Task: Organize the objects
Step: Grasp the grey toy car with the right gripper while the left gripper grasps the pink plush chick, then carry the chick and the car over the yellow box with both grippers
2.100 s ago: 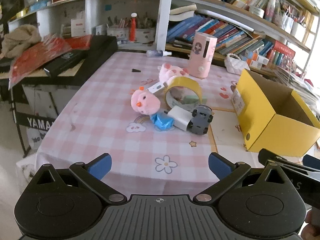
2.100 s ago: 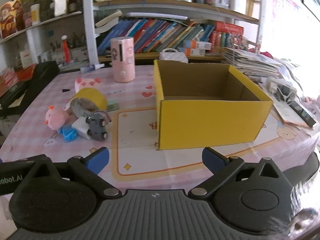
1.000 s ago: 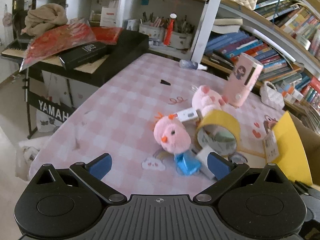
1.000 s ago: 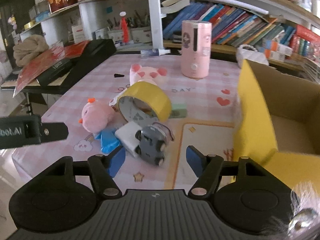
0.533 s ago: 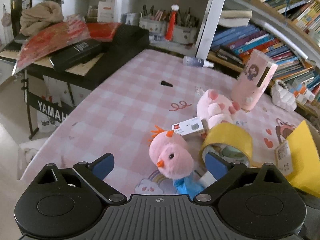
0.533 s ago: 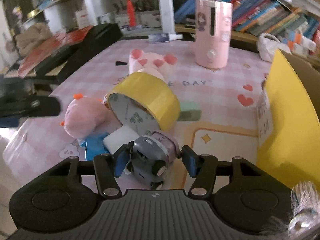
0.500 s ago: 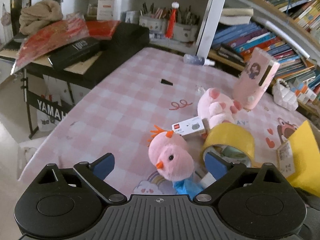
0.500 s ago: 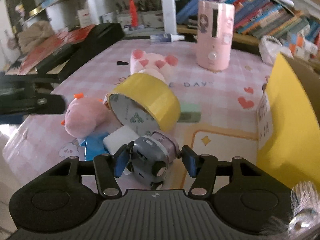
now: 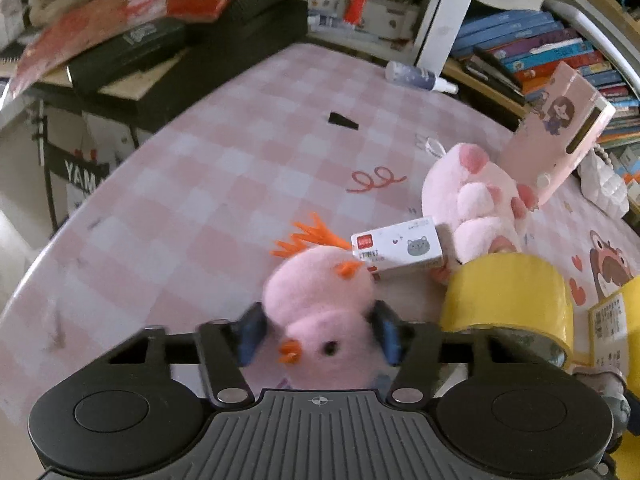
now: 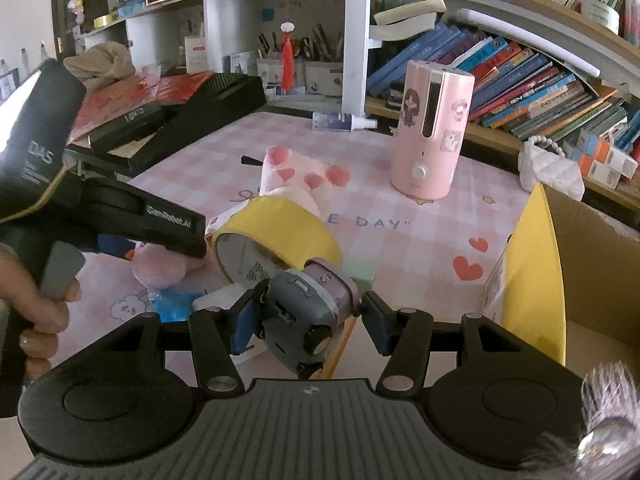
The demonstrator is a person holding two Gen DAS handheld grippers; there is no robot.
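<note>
A pink chick plush (image 9: 320,312) with an orange crest sits between the blue pads of my left gripper (image 9: 318,338). Its jaws are closing and both pads touch the plush's sides. In the right wrist view, my right gripper (image 10: 310,326) is shut on a grey toy car (image 10: 304,312), which is tilted with a wheel towards the camera. Just behind the car lie a yellow tape roll (image 10: 280,220), a white block (image 10: 216,300) and a blue wrapper (image 10: 172,308). A person's hand (image 10: 36,304) holds the left gripper over the chick at the left.
An open yellow cardboard box (image 10: 532,264) stands at the right. On the pink checked cloth (image 9: 208,184) lie a pink paw plush (image 9: 472,196), a small white box (image 9: 396,246), a pink cylinder (image 10: 428,132) and a spray bottle (image 9: 416,78). Bookshelves run behind, and a black case (image 9: 180,52) sits left.
My left gripper came down and forward over the chick, and its jaws narrowed from wide onto it. The toy car between the right pads has tipped up.
</note>
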